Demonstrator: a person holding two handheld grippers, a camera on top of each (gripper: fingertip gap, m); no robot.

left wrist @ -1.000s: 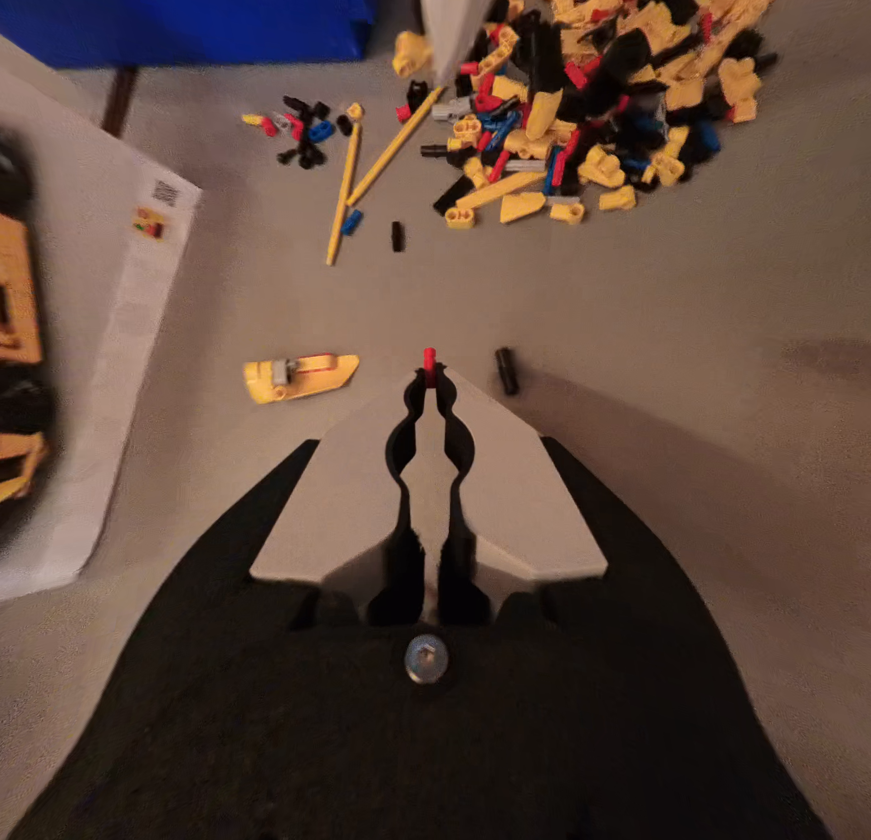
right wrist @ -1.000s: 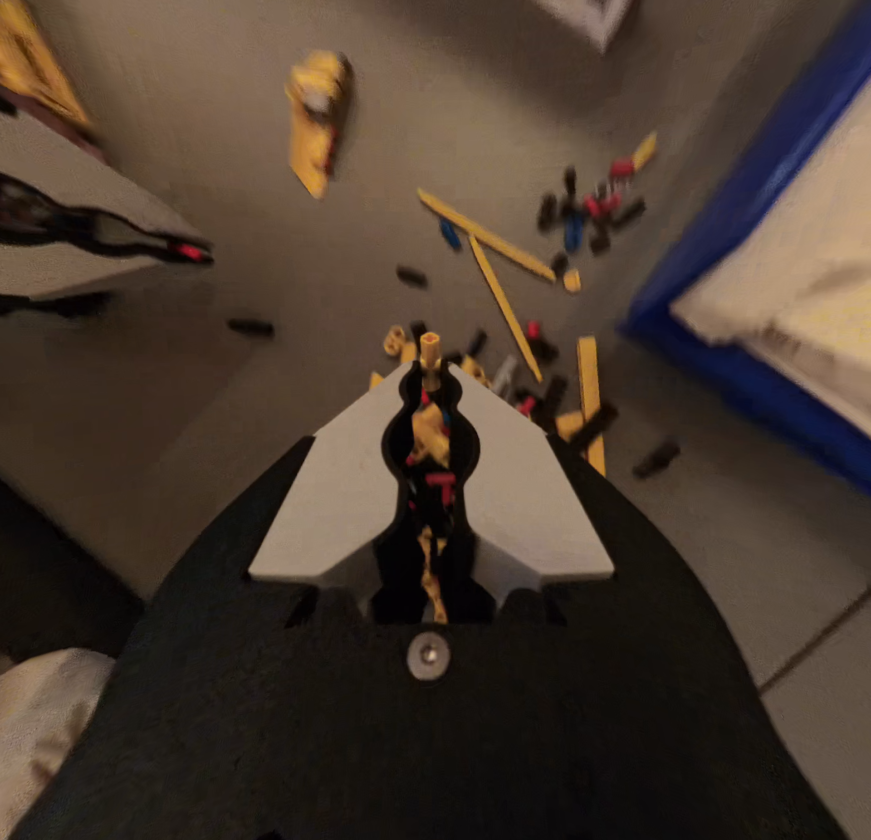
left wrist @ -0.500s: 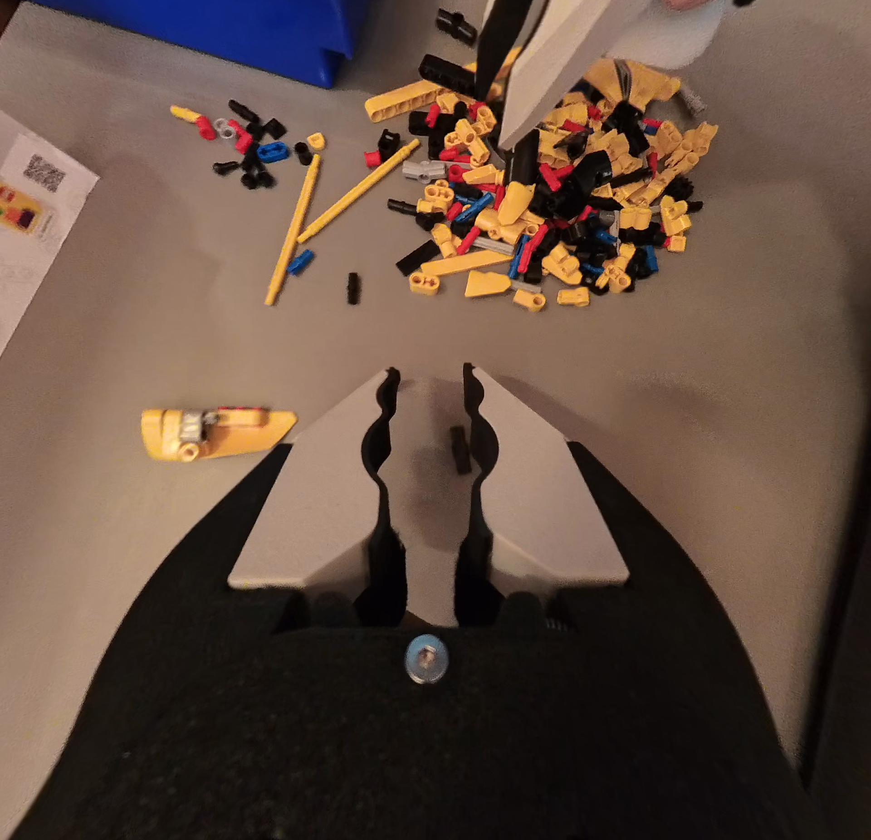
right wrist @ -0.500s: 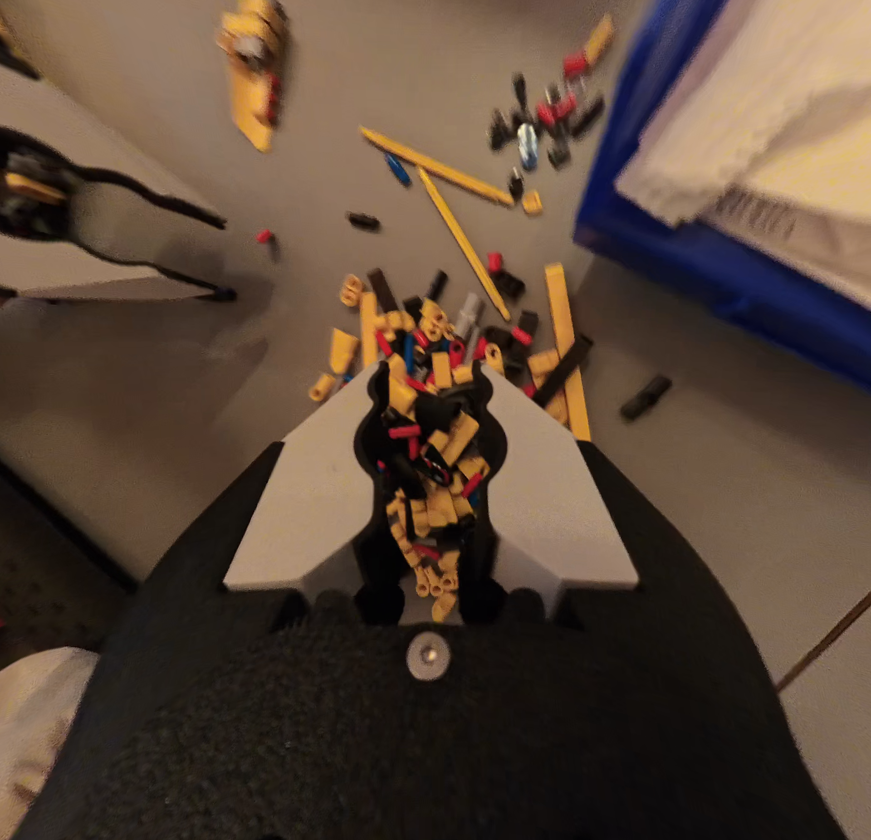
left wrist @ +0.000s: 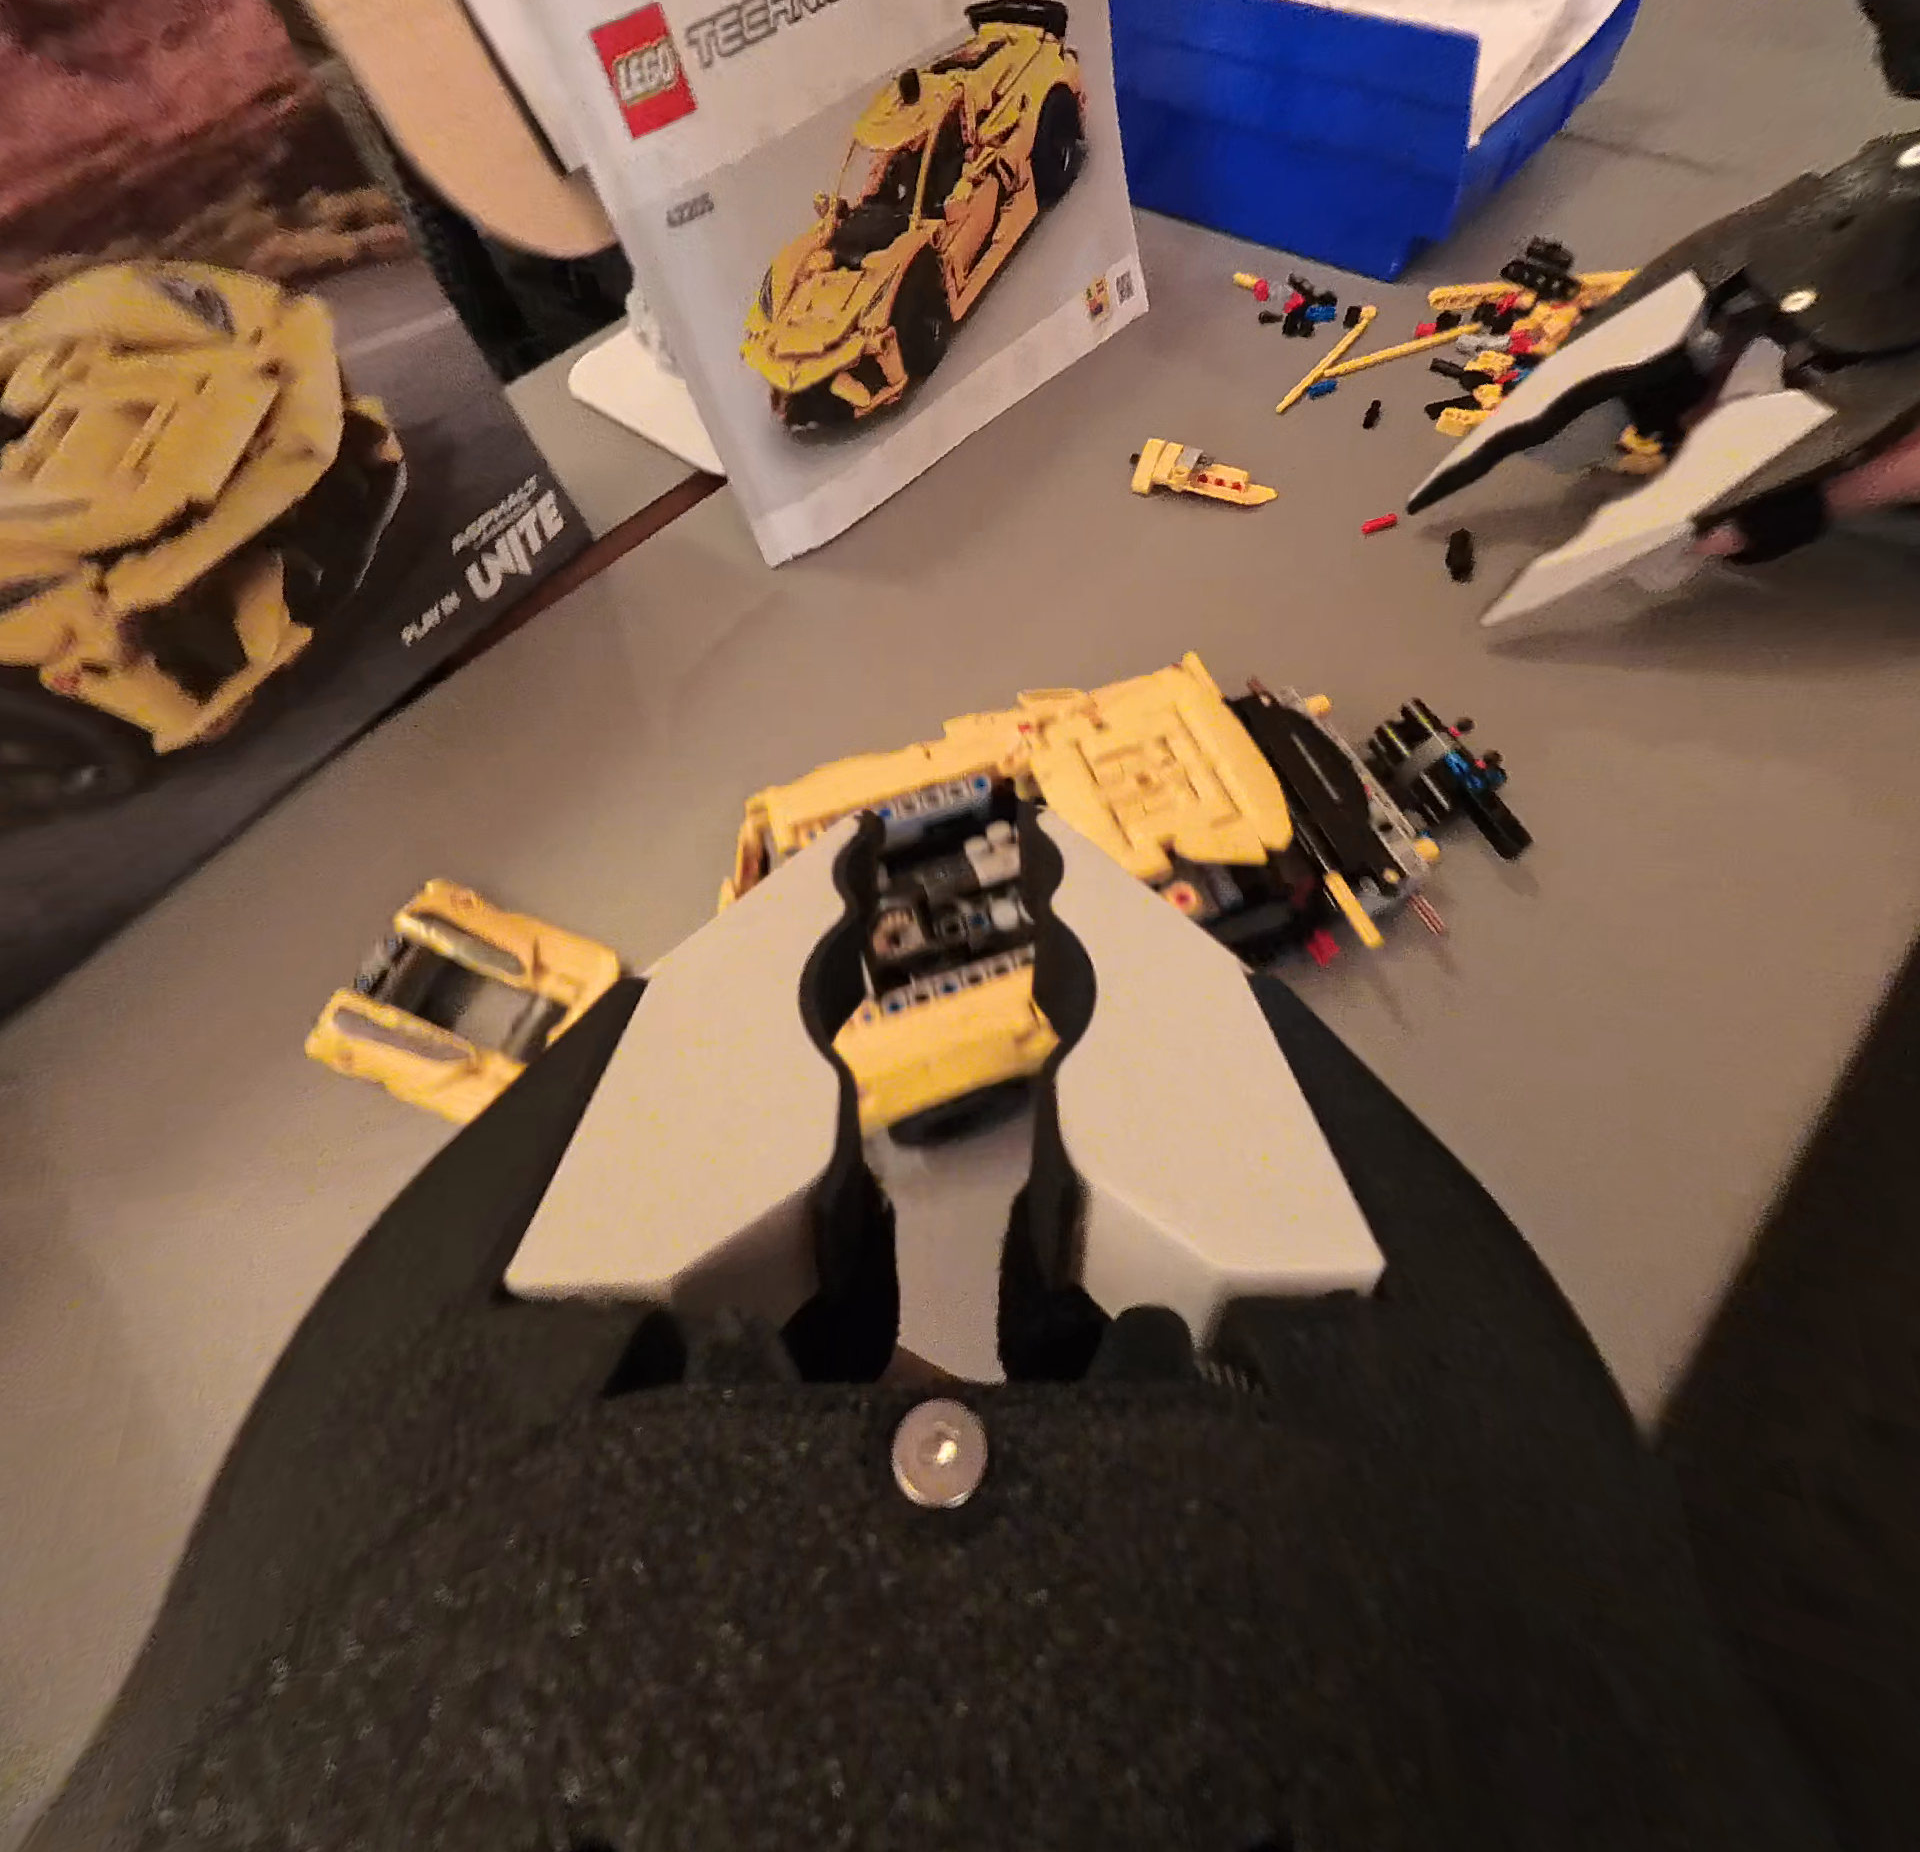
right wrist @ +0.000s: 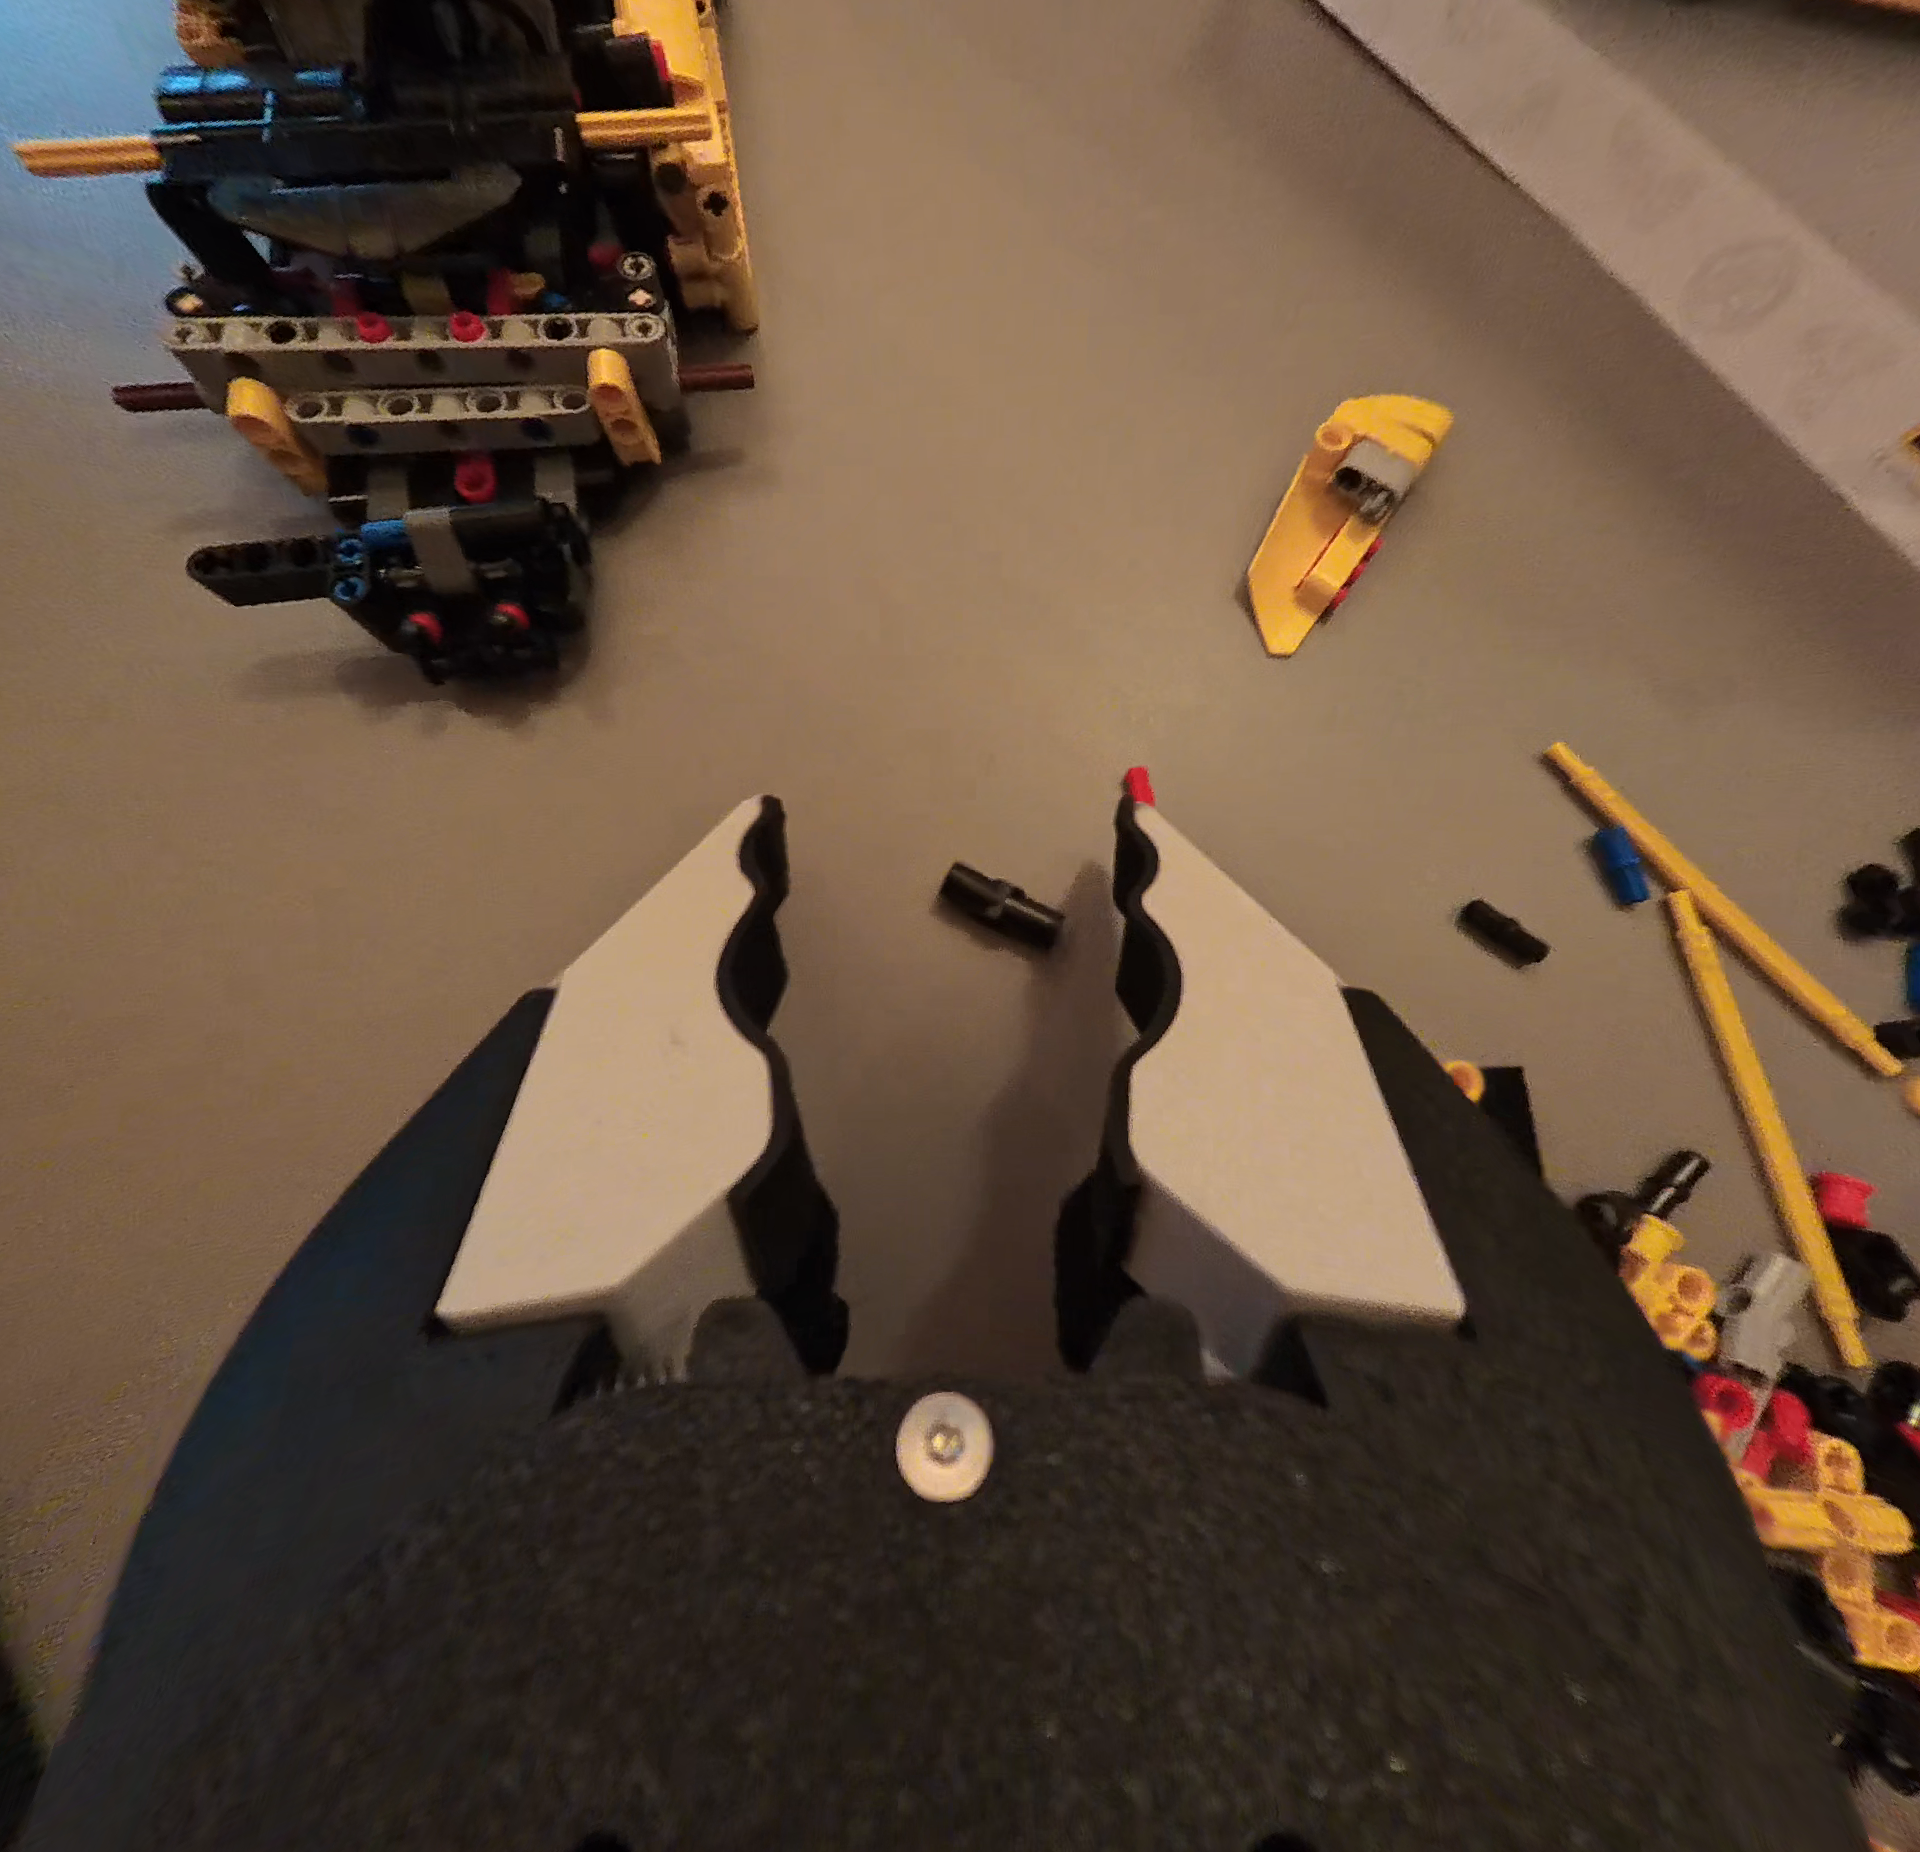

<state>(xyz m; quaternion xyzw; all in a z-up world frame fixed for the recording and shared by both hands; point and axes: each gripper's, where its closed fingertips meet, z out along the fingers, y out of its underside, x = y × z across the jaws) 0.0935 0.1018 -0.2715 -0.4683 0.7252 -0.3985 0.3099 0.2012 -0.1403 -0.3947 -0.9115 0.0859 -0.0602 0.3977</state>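
The left tongs, formerly over bare counter, now hover open above the half-built yellow car. The right tongs, swung off the parts pile, straddle a black pin, open; a level, centred closure would suit.

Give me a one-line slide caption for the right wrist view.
Open right gripper hovers over a black connector pin on the grey table, beside a part-built yellow car model.
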